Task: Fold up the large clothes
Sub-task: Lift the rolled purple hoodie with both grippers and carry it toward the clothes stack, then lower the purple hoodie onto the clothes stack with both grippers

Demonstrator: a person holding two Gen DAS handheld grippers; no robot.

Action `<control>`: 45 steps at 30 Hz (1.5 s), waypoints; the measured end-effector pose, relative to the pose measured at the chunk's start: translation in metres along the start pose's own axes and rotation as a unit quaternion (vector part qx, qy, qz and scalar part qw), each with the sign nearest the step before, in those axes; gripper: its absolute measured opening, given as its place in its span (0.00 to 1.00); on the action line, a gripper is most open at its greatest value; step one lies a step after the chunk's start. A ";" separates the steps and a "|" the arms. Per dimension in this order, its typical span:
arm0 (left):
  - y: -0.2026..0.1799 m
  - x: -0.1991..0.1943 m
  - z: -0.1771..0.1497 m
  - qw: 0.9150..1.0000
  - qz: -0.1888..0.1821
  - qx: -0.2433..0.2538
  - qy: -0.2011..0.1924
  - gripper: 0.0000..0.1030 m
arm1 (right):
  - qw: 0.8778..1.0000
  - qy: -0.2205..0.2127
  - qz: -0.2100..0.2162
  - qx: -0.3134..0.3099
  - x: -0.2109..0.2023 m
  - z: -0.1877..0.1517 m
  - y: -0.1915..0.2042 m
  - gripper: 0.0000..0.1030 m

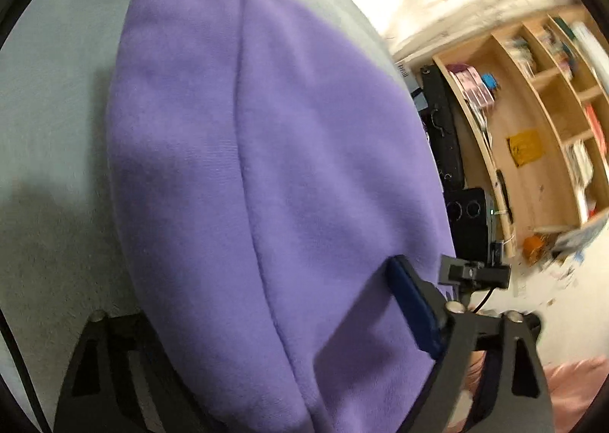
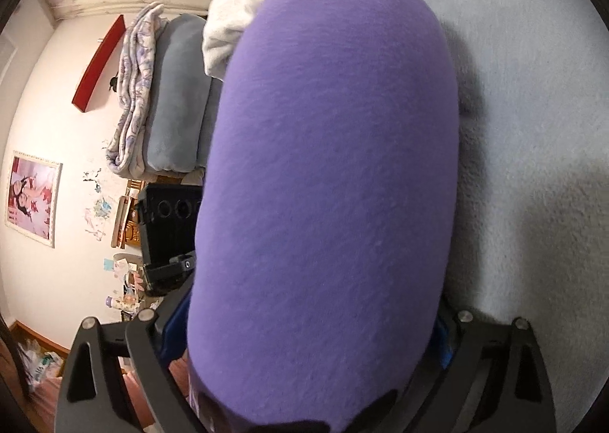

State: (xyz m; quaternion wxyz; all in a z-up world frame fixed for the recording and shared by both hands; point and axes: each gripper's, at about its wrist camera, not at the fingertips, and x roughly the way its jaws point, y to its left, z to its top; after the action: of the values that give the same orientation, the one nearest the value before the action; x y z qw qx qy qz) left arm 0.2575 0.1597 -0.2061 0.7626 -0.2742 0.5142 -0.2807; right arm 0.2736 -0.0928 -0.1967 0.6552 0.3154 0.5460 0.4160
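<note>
The purple garment point(image 1: 243, 151) fills the middle of both of your wrist views, a soft fleece-like cloth draped out ahead of the fingers over the pale bed cover point(image 1: 49, 120); in the left view a long fold line runs down its length, while in the right view it point(image 2: 327, 174) bulges as one smooth rounded mass. Your left gripper point(image 1: 266, 349) has the cloth running between its fingers; the blue-padded right-hand finger point(image 1: 413, 309) presses against the cloth's edge, but the other finger is buried under the fabric, so you cannot tell whether the jaws are truly clamped. Your right gripper point(image 2: 304, 337) sits the same way; blue pads point(image 2: 443, 347) peek out on both sides of the bundle and the purple fabric swells between them, the fingers held apart by it and gripping it. Past the garment in the right view, folded blankets point(image 2: 163, 101) are stacked beside a crumpled white cloth point(image 2: 236, 10), near a framed picture point(image 2: 32, 197) on the wall; in the left view a wooden shelf unit point(image 1: 540, 120) stands off the bed's edge, blurred.
</note>
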 end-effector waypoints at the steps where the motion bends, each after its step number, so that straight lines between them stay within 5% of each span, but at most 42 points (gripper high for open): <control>1: -0.006 0.001 -0.001 1.000 0.013 0.011 -0.001 0.78 | 1.000 0.000 -0.002 -0.005 0.000 -0.001 0.001 0.90; 4: -0.010 0.004 0.003 0.999 0.045 0.003 0.022 0.81 | 1.000 0.009 -0.016 -0.015 0.003 0.000 0.004 0.90; 10: 0.020 0.024 0.012 0.993 -0.012 -0.093 0.076 0.93 | 1.000 0.017 -0.021 -0.009 0.006 0.002 0.003 0.90; 14: 0.013 0.024 0.010 0.993 -0.043 -0.093 0.055 0.47 | 1.000 0.010 -0.012 0.000 0.002 0.001 -0.002 0.89; 16: -0.003 0.016 0.010 0.997 -0.020 -0.064 0.039 0.37 | 1.000 0.003 -0.006 -0.006 -0.001 -0.001 0.000 0.87; 27: -0.077 -0.048 0.041 1.000 0.004 0.019 -0.013 0.36 | 0.996 -0.049 0.036 -0.062 -0.043 0.001 0.054 0.85; 32: -0.107 -0.089 0.092 0.997 0.021 0.052 -0.045 0.37 | 0.993 -0.063 0.038 -0.097 -0.057 0.038 0.104 0.85; 35: -0.123 -0.114 0.143 0.994 0.039 0.075 -0.069 0.37 | 0.989 -0.081 0.039 -0.122 -0.056 0.087 0.138 0.85; 45: -0.121 -0.179 0.391 0.968 0.159 0.157 -0.116 0.40 | 0.976 -0.139 0.068 -0.153 0.002 0.299 0.203 0.85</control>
State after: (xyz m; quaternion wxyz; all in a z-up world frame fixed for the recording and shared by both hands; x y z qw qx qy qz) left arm 0.5509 0.2532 0.1178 0.8851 -0.0965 0.4091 -0.1996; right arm 0.5256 0.0138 0.0398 0.7352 0.3026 0.3572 0.4902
